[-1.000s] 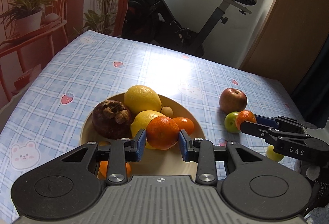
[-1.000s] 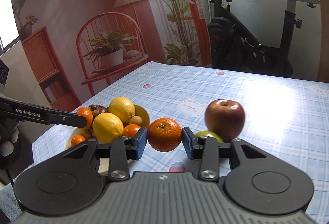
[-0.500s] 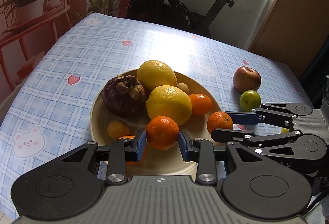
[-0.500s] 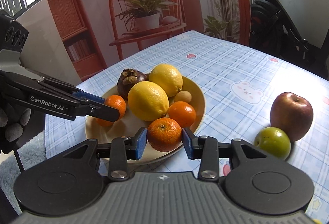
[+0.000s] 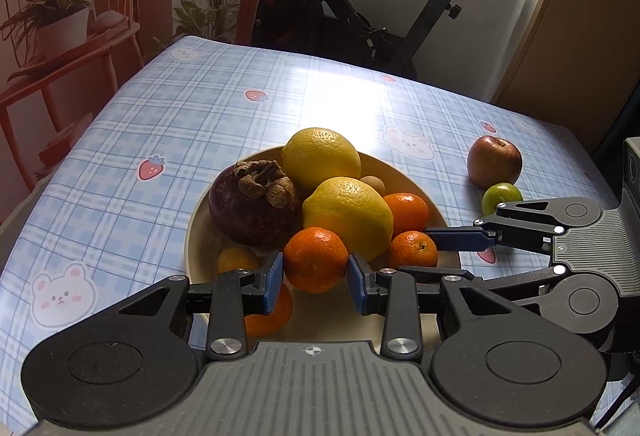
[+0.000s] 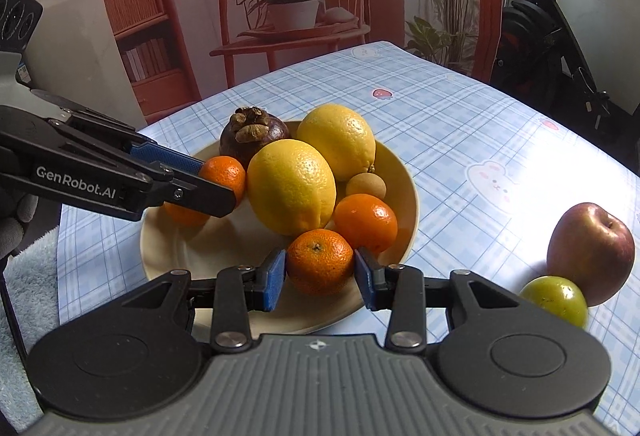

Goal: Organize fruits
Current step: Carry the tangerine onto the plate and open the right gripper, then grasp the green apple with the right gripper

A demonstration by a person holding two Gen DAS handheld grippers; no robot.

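While each gripper carries a mandarin over the plate, the step in hand looks like setting both down among the fruit already there. The left gripper is narrowed onto its mandarin, pads pressing both flanks, above the plate's 6 o'clock edge; the right gripper clamps another mandarin the same way, near the 4 o'clock rim in the left view. To do it well, lower each until the fruit rests on bare plate, not on a lemon's slope, then part the pads slowly so nothing rolls; release one side at a time, since the two tools sit close.

Counted: two lemons, one mangosteen, one small brown fruit, possibly a longan. Loose on the plate are one mandarin and perhaps two small orange fruits half-hidden behind the left tool. Off the plate at 3 o'clock sit one apple and one green fruit, touching
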